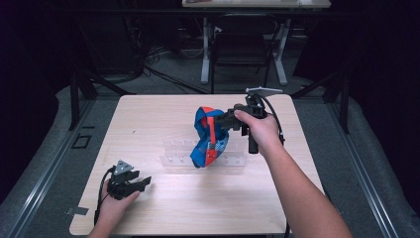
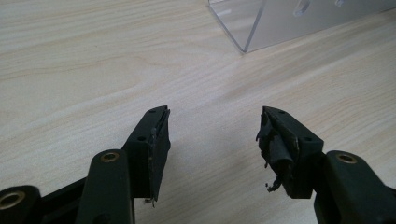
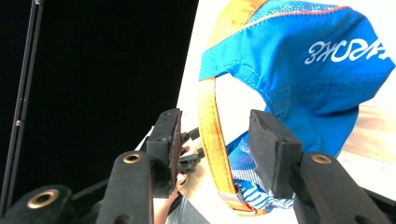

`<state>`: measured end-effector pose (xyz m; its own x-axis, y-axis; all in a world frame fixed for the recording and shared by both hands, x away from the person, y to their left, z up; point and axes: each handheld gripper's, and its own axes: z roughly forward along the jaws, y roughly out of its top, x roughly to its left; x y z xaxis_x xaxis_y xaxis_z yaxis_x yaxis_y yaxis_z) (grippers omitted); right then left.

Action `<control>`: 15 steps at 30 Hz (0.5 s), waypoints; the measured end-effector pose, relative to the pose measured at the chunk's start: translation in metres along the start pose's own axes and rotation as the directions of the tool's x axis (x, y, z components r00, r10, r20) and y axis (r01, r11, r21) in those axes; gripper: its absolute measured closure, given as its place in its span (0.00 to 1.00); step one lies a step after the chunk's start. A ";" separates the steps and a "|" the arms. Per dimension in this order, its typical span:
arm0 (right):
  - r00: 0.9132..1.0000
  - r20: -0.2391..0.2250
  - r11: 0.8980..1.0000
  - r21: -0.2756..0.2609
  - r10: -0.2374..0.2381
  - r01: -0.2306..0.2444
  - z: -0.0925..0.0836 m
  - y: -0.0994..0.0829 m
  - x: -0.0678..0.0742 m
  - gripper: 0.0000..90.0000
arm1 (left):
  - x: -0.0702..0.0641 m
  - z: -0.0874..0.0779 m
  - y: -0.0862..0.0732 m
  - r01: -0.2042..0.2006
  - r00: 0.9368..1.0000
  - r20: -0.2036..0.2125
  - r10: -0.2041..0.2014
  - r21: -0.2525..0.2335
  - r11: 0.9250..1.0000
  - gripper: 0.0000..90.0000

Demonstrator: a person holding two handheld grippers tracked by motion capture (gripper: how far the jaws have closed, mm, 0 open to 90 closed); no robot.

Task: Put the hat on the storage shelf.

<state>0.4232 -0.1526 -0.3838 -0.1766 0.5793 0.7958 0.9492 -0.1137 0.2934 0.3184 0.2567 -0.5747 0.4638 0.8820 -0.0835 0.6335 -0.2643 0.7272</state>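
One cap [image 1: 210,136], one clear acrylic rack [image 1: 233,153], two hand-held grippers: left [image 1: 141,183], right [image 1: 218,120].

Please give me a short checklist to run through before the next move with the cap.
1. Cap hangs over the clear rack: ok.
2. Orange strap lies between the right gripper jaws: ok.
3. Right gripper closed on the strap: not ok, a gap shows on both sides.
4. What is carrying the cap's weight: cannot tell.
5. Left gripper open, holding nothing, low over the table: ok.
6. Left gripper apart from the rack: ok.
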 end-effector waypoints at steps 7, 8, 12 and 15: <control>1.000 0.001 1.000 -0.007 -0.024 0.024 -0.002 -0.001 0.004 0.56 | 0.000 -0.001 0.000 0.002 1.000 0.004 -0.002 0.012 1.000 0.48; 0.999 0.010 0.999 -0.008 -0.037 0.037 -0.003 -0.001 0.006 0.56 | 0.000 -0.001 0.001 0.000 1.000 0.003 0.000 0.019 1.000 0.48; 0.998 0.005 0.998 -0.015 -0.061 0.061 -0.007 -0.001 0.012 0.55 | 0.000 -0.001 0.001 0.000 1.000 0.002 0.000 0.018 1.000 0.48; 0.995 0.028 0.996 -0.017 -0.091 0.092 -0.009 -0.002 0.016 0.54 | 0.000 0.000 0.000 0.004 1.000 0.000 -0.004 0.006 1.000 0.48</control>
<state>0.4158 -0.1507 -0.3673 -0.2553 0.6094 0.7506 0.9244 -0.0738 0.3743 0.3183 0.2566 -0.5748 0.4615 0.8829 -0.0862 0.6389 -0.2634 0.7228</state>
